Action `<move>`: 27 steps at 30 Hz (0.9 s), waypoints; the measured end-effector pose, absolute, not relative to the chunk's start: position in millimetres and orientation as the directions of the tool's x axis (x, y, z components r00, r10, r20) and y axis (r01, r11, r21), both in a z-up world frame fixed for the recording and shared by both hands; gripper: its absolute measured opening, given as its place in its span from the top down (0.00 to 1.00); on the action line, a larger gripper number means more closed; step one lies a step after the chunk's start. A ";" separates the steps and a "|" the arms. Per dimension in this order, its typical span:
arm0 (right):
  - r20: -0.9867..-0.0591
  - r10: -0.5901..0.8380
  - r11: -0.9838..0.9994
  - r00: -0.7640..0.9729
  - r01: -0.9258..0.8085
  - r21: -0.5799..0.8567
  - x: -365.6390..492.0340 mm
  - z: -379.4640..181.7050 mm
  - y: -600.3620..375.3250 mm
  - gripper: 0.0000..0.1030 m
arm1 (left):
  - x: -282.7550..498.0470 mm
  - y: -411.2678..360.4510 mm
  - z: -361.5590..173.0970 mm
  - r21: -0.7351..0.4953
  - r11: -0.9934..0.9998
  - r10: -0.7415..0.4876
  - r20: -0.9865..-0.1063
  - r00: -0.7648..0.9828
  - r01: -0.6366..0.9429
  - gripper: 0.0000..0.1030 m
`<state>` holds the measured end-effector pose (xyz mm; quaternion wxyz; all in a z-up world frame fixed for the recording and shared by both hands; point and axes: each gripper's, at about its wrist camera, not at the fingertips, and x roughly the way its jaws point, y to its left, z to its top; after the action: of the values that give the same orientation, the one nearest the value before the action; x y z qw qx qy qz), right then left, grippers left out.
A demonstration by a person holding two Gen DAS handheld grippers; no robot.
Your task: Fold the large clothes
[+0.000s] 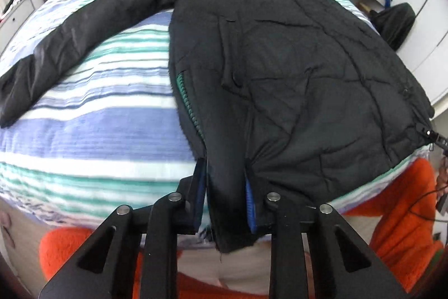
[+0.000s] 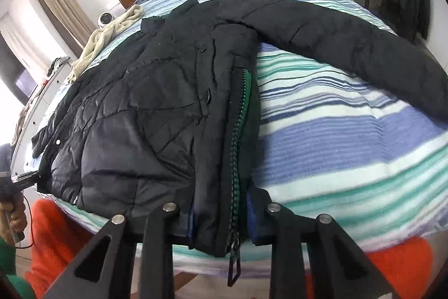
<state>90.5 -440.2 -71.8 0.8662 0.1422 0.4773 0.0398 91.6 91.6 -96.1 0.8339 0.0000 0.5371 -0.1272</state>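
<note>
both grippers' jaws clamped on black jacket (image 1: 280,52) hem

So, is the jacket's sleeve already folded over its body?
No, the sleeve lies stretched out across the striped bedspread, away from the jacket body.

**My rig and my clothes**

My left gripper (image 1: 225,198) and right gripper (image 2: 221,210) share one build: black angled link arms with triangular cut-outs, round silver pivot pins, and blue ribbed pads (image 1: 250,208) inside the fingers. I wear fuzzy orange trousers (image 1: 403,217); a thin black cable (image 2: 29,226) trails from one handle
</note>
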 end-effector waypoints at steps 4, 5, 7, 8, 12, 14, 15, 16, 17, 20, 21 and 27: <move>-0.825 0.169 0.966 0.539 0.077 0.249 82.4 -73.4 -435.4 0.74 | 90.3 90.1 -107.1 -0.116 0.969 -0.198 -0.891 0.408 0.217 0.73; -0.827 0.165 0.965 0.538 0.084 0.247 83.5 -74.5 -435.1 0.71 | 93.0 88.9 -107.9 -0.102 0.973 -0.183 -0.889 0.419 0.209 0.67; -0.832 0.157 0.962 0.532 0.108 0.251 89.2 -73.9 -437.6 0.63 | 94.7 86.7 -103.3 -0.068 0.979 -0.148 -0.882 0.447 0.191 0.53; -0.831 0.155 0.960 0.534 0.115 0.253 90.0 -72.9 -437.8 0.48 | 92.8 86.1 -98.2 -0.044 0.983 -0.125 -0.875 0.468 0.180 0.39; -0.809 0.103 0.961 0.579 0.150 0.230 77.7 -55.6 -451.9 0.26 | 79.2 95.9 -67.9 0.017 0.994 -0.050 -0.805 0.592 0.107 0.10; -0.799 0.046 0.961 0.600 0.192 0.200 72.9 -43.1 -459.7 0.26 | 73.2 101.5 -50.6 -0.005 0.999 -0.039 -0.759 0.650 0.054 0.05; -0.788 0.024 0.959 0.616 0.207 0.192 70.5 -35.3 -463.2 0.26 | 73.1 103.8 -45.2 -0.018 0.999 -0.039 -0.744 0.667 0.038 0.05; -0.772 0.011 0.957 0.636 0.216 0.192 66.5 -27.9 -466.0 0.26 | 72.2 106.2 -38.6 -0.034 0.999 -0.038 -0.720 0.693 0.020 0.05; -0.744 0.000 0.955 0.668 0.220 0.198 61.4 -18.2 -468.1 0.26 | 71.3 108.0 -32.1 -0.050 0.999 -0.035 -0.692 0.721 0.000 0.05; -0.601 -0.041 0.953 0.798 0.211 0.216 40.7 13.8 -469.9 0.26 | 69.9 110.0 -21.0 -0.067 0.998 -0.034 -0.654 0.756 -0.014 0.05; -0.548 -0.059 0.954 0.835 0.208 0.215 34.5 22.6 -470.0 0.24 | 71.0 109.6 -19.7 -0.072 0.997 -0.038 -0.651 0.758 -0.011 0.05; -0.530 -0.066 0.977 0.845 0.164 0.139 40.4 25.9 -456.5 0.00 | 65.3 94.0 -28.3 -0.094 0.995 -0.078 -0.681 0.729 0.019 0.05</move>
<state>40.4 -456.5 25.9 0.9563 0.0898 0.2716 -0.0600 65.3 94.0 -28.3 0.9288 -0.0403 0.3675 -0.0260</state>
